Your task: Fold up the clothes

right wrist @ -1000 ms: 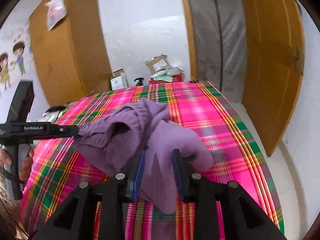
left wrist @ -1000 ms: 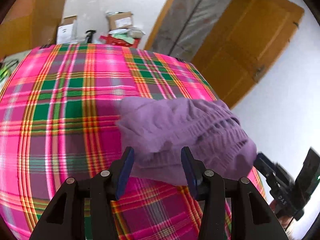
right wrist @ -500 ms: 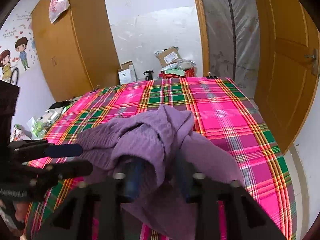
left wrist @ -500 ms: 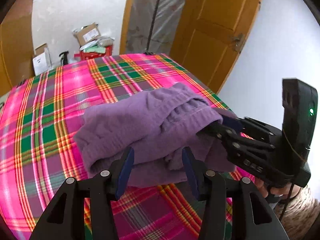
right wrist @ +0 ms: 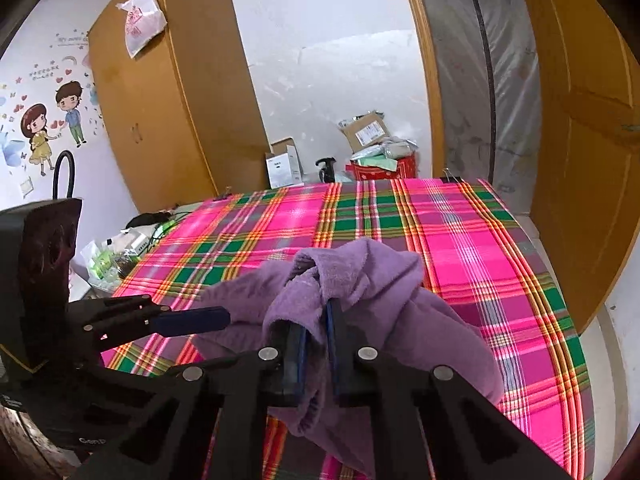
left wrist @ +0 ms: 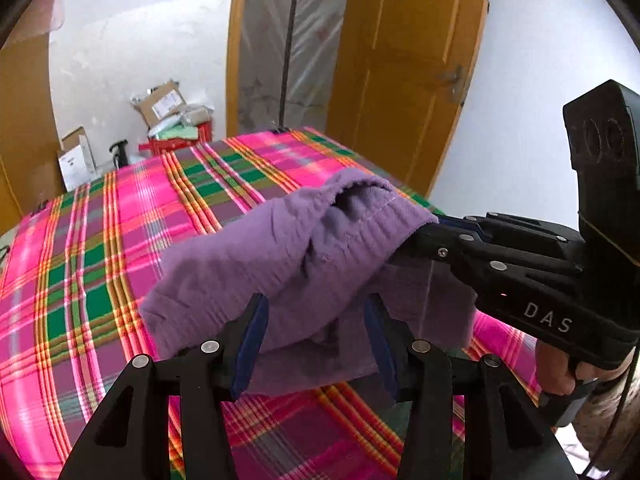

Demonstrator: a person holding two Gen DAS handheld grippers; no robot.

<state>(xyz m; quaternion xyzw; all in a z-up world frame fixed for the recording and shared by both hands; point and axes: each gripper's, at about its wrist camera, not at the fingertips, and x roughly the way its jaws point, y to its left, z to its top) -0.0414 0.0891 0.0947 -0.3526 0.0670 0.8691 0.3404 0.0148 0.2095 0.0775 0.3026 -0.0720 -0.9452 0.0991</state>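
Observation:
A purple knit garment is bunched and raised above the pink plaid bed sheet. My left gripper is open, its blue pads wide apart, with the garment's lower edge hanging loose between them. From the right, my right gripper reaches in with its tips buried in the cloth. In the right wrist view the right gripper has its jaws closing on a fold of the garment, and the pads press on it. The left gripper points at the garment's left edge.
The plaid sheet covers the whole bed. Cardboard boxes and a red box stand on the floor beyond the far edge. An orange door is on the right, a wardrobe on the left. Bedside clutter lies at the left.
The right gripper's jaws closed on a fold of the garment and raised it. The left view rolled, and the right gripper came in from the right. The left jaws stayed wide.

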